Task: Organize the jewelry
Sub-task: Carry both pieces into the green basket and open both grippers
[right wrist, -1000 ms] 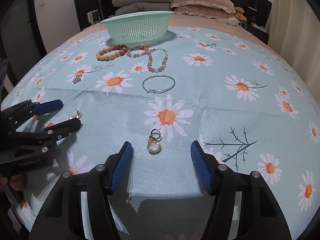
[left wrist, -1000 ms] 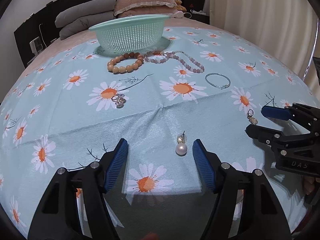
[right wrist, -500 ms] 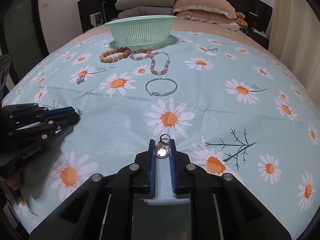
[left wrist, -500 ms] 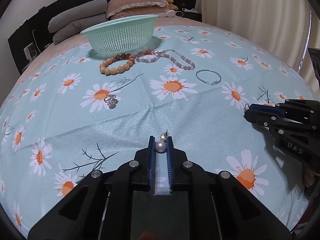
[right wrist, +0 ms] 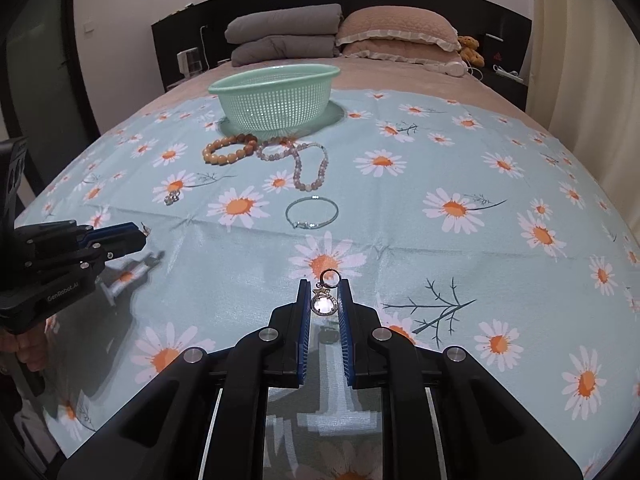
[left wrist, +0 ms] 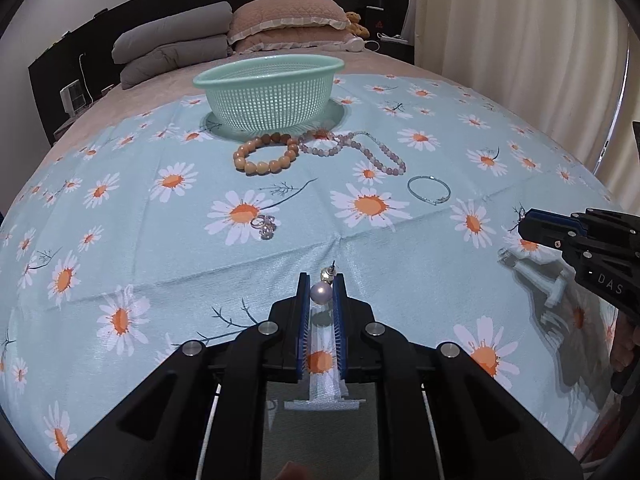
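We are looking at a bedroom in a home. We are seeing a bed (right wrist: 400,80) spreading under a daisy-print cloth (right wrist: 440,240), with a dark headboard (right wrist: 400,4) standing behind it. Folded grey blankets (right wrist: 284,36) and a frilled pink pillow (right wrist: 400,32) are lying at its head, a small teddy bear (right wrist: 469,46) is sitting beside them, and cream curtains (left wrist: 520,60) are hanging along one side.

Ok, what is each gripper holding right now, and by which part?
The left gripper pinches a pearl earring by its pearl. The right gripper pinches a gold earring by its round pendant.
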Demonstrator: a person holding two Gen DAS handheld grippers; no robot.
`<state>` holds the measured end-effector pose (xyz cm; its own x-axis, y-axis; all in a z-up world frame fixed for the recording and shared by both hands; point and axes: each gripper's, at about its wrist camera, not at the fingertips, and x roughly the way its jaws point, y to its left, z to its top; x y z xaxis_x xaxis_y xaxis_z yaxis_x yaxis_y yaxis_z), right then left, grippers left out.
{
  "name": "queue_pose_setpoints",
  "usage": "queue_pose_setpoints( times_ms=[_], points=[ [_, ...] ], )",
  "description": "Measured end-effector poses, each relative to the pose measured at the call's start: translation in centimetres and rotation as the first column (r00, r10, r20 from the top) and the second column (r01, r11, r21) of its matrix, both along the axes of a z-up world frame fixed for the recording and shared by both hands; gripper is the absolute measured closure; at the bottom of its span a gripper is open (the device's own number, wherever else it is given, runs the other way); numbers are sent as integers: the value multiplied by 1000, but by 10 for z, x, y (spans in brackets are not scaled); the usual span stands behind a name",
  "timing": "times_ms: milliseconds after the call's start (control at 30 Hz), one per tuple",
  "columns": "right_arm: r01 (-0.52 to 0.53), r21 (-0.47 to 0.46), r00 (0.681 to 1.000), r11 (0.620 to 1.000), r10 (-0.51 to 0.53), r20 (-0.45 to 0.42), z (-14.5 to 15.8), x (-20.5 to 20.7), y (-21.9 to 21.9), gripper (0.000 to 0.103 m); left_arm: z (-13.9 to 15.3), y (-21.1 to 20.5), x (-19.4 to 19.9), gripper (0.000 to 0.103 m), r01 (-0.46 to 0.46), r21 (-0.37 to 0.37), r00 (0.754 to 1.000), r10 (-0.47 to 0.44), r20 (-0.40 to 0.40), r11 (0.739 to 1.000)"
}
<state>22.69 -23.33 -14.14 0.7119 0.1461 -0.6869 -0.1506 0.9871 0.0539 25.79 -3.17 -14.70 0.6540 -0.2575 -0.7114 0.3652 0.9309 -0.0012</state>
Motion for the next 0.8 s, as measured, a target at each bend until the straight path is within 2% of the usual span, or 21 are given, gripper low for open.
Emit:
queue_pose_setpoints(
  times_ms=[433,567,800],
  points=[
    [-32,4,996,999,31,83,52,26,10,90,64,8,20,92,-11,20,994,9,105,1000],
    [-44,22,994,999,41,106,67,44,17,90,81,10,34,92,-29,32,990,24,139,999],
    [-77,22,987,997,73,146,90,84,31,90,97,15,73,92,-36,17,989,34,147,999]
  ],
)
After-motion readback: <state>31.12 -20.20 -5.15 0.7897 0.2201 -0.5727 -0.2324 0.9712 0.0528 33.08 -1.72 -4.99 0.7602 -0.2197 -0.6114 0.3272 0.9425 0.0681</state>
